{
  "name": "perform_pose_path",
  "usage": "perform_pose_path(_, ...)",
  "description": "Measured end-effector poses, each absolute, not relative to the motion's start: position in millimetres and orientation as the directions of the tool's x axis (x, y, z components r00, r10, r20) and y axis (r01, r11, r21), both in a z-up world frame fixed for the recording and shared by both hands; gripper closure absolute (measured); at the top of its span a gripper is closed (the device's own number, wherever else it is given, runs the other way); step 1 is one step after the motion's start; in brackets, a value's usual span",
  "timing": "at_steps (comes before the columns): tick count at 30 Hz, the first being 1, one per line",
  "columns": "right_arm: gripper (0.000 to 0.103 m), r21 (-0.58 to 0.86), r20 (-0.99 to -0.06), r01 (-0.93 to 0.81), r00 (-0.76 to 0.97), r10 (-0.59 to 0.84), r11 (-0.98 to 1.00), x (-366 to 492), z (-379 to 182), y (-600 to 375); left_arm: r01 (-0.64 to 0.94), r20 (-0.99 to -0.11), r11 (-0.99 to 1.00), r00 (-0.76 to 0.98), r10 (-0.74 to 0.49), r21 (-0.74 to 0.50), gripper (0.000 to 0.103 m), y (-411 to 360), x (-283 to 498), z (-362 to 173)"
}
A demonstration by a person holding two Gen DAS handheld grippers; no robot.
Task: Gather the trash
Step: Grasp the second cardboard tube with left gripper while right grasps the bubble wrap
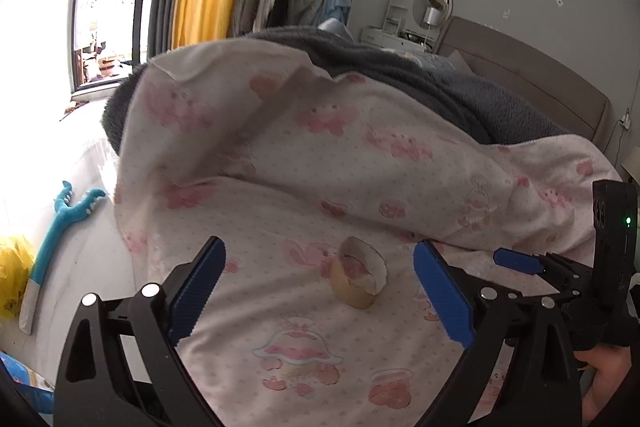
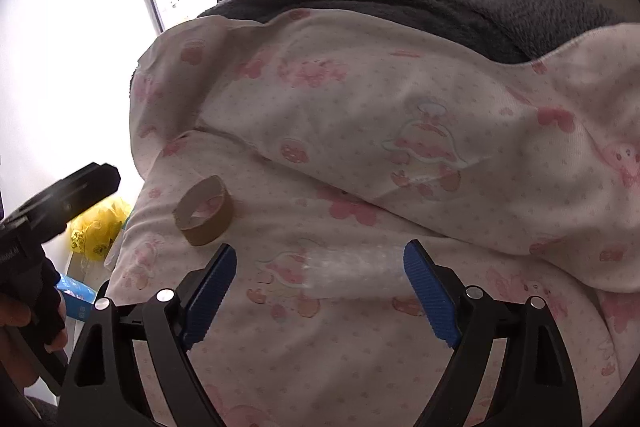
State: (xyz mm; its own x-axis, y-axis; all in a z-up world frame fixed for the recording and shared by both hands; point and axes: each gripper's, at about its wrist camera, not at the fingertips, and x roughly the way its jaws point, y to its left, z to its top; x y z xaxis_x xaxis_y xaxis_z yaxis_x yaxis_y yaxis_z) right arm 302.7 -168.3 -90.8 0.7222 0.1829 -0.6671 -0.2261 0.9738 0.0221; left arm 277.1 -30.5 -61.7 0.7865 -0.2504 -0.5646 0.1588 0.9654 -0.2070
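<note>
An empty cardboard tape ring lies on the pink-patterned bed sheet, just ahead of and between the fingers of my open left gripper. The same ring shows in the right wrist view, up and left of my open right gripper. A clear crumpled piece of plastic wrap lies on the sheet between the right gripper's fingers. Both grippers hover over the sheet and hold nothing. The right gripper shows at the right edge of the left wrist view.
A grey fleece blanket is bunched behind the folded-back sheet. A yellow plastic bag lies on the floor to the left of the bed, also in the left wrist view. A teal toy lies on the floor. Window and curtains stand behind.
</note>
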Motion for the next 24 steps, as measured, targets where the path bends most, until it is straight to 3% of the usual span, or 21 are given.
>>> perform_pose_path(8, 0.016, 0.038, -0.686, -0.201, 0.707, 0.172, 0.979, 306.4, -99.5, -188.1, 0.169, -0.615, 0.954, 0.733, -0.289, -0.247, 0.008, -49.1, 290.1, -87.1)
perform_pose_path(18, 0.017, 0.03, -0.705, -0.234, 0.684, 0.187, 0.972, 308.7, -108.0, -185.2, 0.212, -0.65, 0.955, 0.699, -0.298, -0.209, 0.028, -70.6, 296.2, -100.5)
perform_pose_path(20, 0.022, 0.027, -0.71, -0.235, 0.68, 0.184, 0.972, 309.6, -109.8, -184.4, 0.206, -0.656, 0.957, 0.696, -0.291, -0.206, 0.029, -72.0, 298.0, -103.4)
perform_pose_path(24, 0.036, 0.012, -0.729, -0.235, 0.663, 0.17, 0.972, 311.7, -114.2, -183.0, 0.188, -0.682, 0.96, 0.675, -0.28, -0.208, 0.048, -73.2, 303.3, -112.0)
